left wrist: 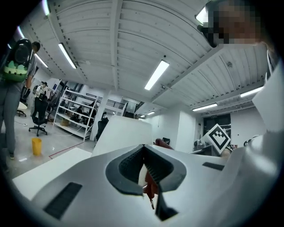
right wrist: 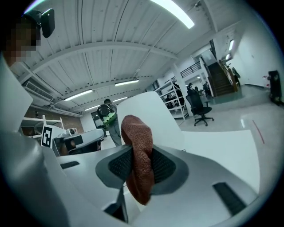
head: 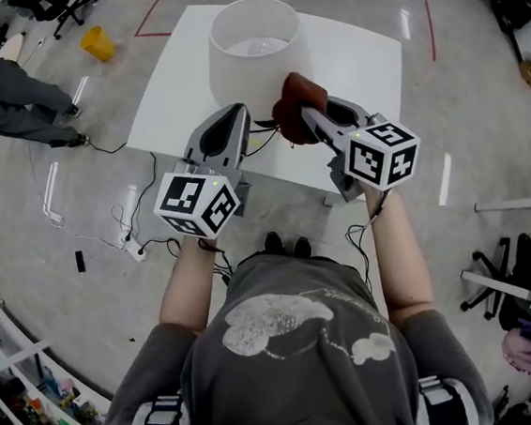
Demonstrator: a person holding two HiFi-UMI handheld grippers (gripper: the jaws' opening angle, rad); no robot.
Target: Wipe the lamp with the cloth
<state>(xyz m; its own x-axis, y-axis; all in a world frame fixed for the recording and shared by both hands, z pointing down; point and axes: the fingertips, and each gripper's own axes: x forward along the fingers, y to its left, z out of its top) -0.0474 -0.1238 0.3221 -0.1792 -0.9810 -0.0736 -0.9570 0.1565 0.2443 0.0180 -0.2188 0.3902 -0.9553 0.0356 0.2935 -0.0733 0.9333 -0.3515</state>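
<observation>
Between the right gripper's (right wrist: 140,151) jaws sits the cloth (right wrist: 135,131), clamped mid-fold; it looks soft and floppy. Just ahead stands the lamp (head: 244,74), probably light and tippy. Beside it, the left gripper (left wrist: 143,147) is closed and empty.

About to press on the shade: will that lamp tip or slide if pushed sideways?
Probably tips easily: the lampshade is wide and tall, and its base is hidden under it. It likely slides too, as the white table looks smooth. The cloth in the right gripper sags, so pressure should be soft.
</observation>
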